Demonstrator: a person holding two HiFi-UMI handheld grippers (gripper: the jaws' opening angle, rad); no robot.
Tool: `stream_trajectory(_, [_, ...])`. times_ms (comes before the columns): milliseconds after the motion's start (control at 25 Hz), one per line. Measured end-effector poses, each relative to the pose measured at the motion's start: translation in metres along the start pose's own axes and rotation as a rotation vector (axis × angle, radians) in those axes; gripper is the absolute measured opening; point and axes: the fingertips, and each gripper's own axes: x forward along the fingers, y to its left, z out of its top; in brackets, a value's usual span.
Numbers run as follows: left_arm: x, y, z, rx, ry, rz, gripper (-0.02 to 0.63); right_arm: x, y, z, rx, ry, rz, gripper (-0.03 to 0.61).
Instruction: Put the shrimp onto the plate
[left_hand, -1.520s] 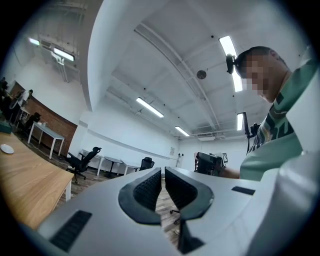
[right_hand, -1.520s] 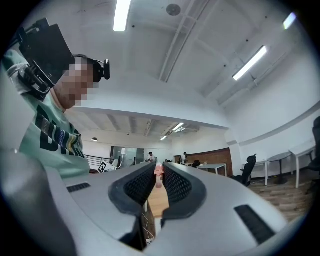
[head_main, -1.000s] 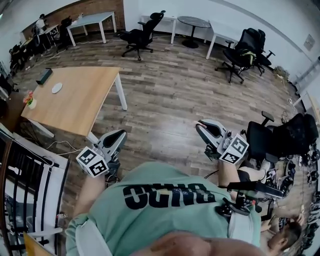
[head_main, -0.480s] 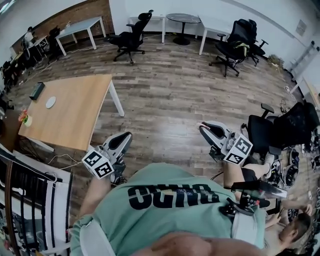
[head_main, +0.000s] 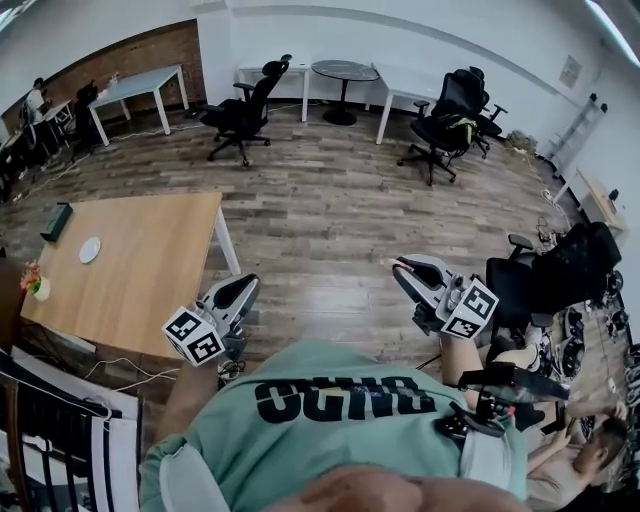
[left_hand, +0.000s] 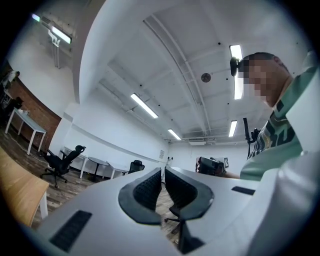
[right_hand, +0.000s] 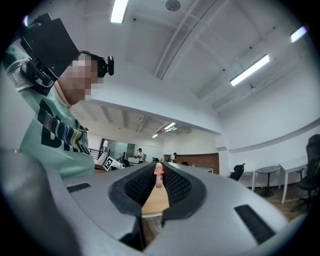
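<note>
A small pink shrimp (right_hand: 159, 173) is pinched at the jaw tips of my right gripper (right_hand: 159, 167), which is shut on it. In the head view the right gripper (head_main: 399, 266) hangs over the wooden floor, far from the table. A small white plate (head_main: 90, 249) lies on the wooden table (head_main: 150, 270) at the left. My left gripper (head_main: 249, 284) is held just off the table's near corner. In the left gripper view its jaws (left_hand: 163, 171) stand shut with only a thin slit and nothing between them.
A dark box (head_main: 56, 221) and a pot of pink flowers (head_main: 36, 284) also sit on the table. Black office chairs (head_main: 240, 110) and white desks (head_main: 140, 85) stand at the back. A black chair (head_main: 555, 275) is close on my right. A railing (head_main: 40, 420) runs at lower left.
The head view has swung, so the table and the room have slid in the picture. Both grippers keep about the same place in front of the body, jaws unchanged.
</note>
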Motion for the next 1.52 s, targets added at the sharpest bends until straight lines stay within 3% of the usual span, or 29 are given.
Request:
stream_trajectory(320, [-0.04, 0.093, 0.013, -0.017, -0.002, 0.032, 0.028, 0.104, -0.011, -0.025, 0.014, 0.028, 0.033, 0.046])
stream_trajectory(600, [-0.041, 0.141, 0.016, -0.037, -0.004, 0.112, 0.028, 0.155, -0.049, -0.042, 0.045, 0.048, 0.105, 0.046])
stream_trajectory(800, [-0.013, 0.167, 0.008, -0.019, 0.006, 0.194, 0.028, 0.17, -0.104, -0.062, 0.082, 0.022, 0.184, 0.046])
stream_trajectory(1080, [0.073, 0.187, 0.014, 0.04, -0.011, 0.339, 0.028, 0.193, -0.216, -0.07, 0.121, -0.015, 0.37, 0.046])
stream_trajectory(1280, [0.118, 0.203, 0.006, 0.031, -0.008, 0.446, 0.028, 0.202, -0.279, -0.083, 0.159, -0.033, 0.472, 0.046])
stream_trajectory(1520, [0.152, 0.223, -0.003, 0.016, 0.01, 0.538, 0.028, 0.223, -0.34, -0.117, 0.237, -0.032, 0.524, 0.046])
